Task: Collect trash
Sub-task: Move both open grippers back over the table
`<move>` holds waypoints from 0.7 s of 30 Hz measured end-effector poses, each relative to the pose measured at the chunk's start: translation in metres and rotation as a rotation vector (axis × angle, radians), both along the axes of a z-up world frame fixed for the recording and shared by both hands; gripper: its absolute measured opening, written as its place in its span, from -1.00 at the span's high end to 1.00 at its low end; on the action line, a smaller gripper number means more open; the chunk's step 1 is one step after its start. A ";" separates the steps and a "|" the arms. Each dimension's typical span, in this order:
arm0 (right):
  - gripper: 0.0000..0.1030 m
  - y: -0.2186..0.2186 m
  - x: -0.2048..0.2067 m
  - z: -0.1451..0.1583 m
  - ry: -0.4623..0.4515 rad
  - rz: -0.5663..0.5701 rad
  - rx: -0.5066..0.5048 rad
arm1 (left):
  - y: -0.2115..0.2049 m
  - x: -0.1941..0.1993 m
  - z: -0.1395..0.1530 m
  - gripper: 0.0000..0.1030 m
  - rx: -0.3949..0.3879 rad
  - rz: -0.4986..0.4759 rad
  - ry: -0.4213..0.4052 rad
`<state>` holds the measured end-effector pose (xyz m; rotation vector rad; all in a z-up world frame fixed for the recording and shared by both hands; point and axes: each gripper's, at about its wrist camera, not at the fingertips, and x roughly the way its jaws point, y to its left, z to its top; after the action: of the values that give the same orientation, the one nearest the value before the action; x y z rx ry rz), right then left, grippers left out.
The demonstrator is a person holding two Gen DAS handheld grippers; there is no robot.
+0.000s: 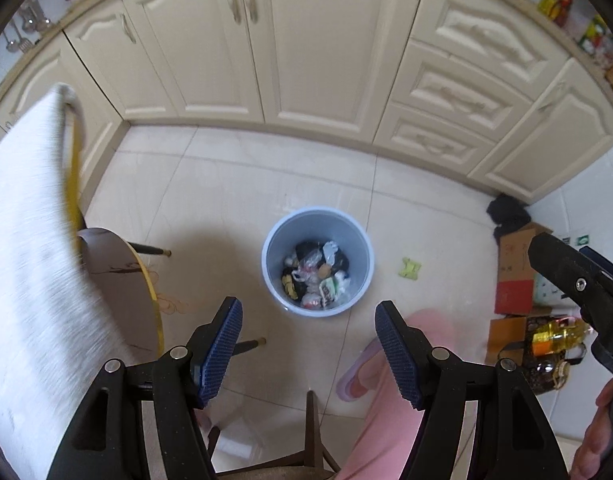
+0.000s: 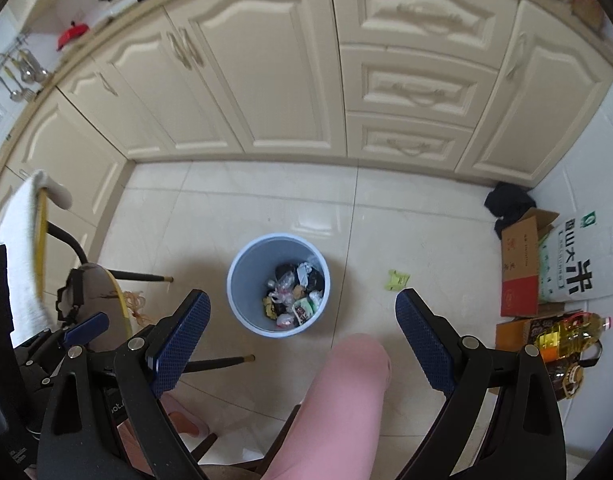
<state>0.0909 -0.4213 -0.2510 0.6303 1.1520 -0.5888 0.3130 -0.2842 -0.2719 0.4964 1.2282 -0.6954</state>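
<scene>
A: Both grippers look steeply down at the floor. Left gripper [image 1: 308,344]: jaws parted, nothing between them. Right gripper [image 2: 302,334]: same, released and empty.

B: Task items?

A: Round pale-blue plastic bin [image 1: 275,280] stands on the cream floor tiles, partly filled with wrappers. One crumpled yellow-green wrapper [image 1: 411,268] lies loose on the tiles, to the bin's right, apart from it.

B: Judged next step?

A: Fetch that wrapper. Suggest the right gripper, being nearer: descend straight over it, pinch the raised crumple, avoid scraping tile.

B: View differences?

A: Right wrist view shows a white printed sack [image 2: 574,264] beside the cardboard box [image 2: 520,268]; left view mostly hides the sack behind the right gripper's body.
</scene>
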 end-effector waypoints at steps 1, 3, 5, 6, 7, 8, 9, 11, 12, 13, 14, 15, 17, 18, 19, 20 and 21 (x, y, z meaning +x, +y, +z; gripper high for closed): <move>-0.85 0.006 -0.003 0.012 -0.021 0.003 -0.016 | 0.010 -0.006 0.010 -0.26 -0.015 -0.001 -0.013; -0.85 0.015 -0.008 0.029 -0.054 0.011 -0.041 | 0.032 -0.019 0.031 -0.27 -0.043 -0.003 -0.049; -0.85 0.028 -0.009 0.045 -0.083 0.028 -0.065 | 0.056 -0.032 0.051 -0.28 -0.067 0.004 -0.084; -0.85 0.033 -0.009 0.051 -0.095 0.038 -0.073 | 0.071 -0.039 0.064 -0.28 -0.083 0.012 -0.102; -0.85 0.040 -0.009 0.057 -0.112 0.050 -0.081 | 0.084 -0.045 0.073 -0.28 -0.095 0.018 -0.115; -0.85 0.047 -0.008 0.064 -0.131 0.066 -0.089 | 0.099 -0.051 0.084 -0.28 -0.112 0.031 -0.129; -0.85 0.051 -0.007 0.068 -0.143 0.078 -0.094 | 0.111 -0.058 0.092 -0.28 -0.129 0.043 -0.140; -0.85 0.063 -0.006 0.075 -0.164 0.096 -0.103 | 0.143 -0.070 0.111 -0.28 -0.163 0.071 -0.166; -0.85 0.069 -0.005 0.078 -0.178 0.109 -0.107 | 0.157 -0.075 0.118 -0.28 -0.174 0.085 -0.179; -0.85 0.077 -0.003 0.081 -0.188 0.127 -0.112 | 0.170 -0.079 0.123 -0.28 -0.182 0.099 -0.190; -0.85 0.085 0.000 0.084 -0.195 0.143 -0.118 | 0.189 -0.084 0.132 -0.28 -0.190 0.122 -0.205; -0.85 0.091 0.000 0.085 -0.200 0.154 -0.122 | 0.201 -0.088 0.137 -0.28 -0.195 0.139 -0.213; -0.85 0.106 0.004 0.090 -0.215 0.186 -0.125 | 0.233 -0.096 0.149 -0.28 -0.212 0.181 -0.226; -0.85 0.114 0.007 0.093 -0.223 0.203 -0.123 | 0.245 -0.099 0.154 -0.28 -0.217 0.197 -0.231; -0.85 0.123 0.011 0.096 -0.233 0.224 -0.122 | 0.260 -0.103 0.159 -0.28 -0.223 0.219 -0.238; -0.85 0.130 0.015 0.099 -0.241 0.244 -0.122 | 0.276 -0.106 0.163 -0.28 -0.226 0.241 -0.246; -0.85 0.138 0.018 0.102 -0.249 0.260 -0.124 | 0.286 -0.108 0.166 -0.28 -0.229 0.257 -0.252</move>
<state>0.1086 -0.2837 -0.1494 0.4251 0.9368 -0.3449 0.2050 0.0014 -0.1058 0.2220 0.9407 -0.5284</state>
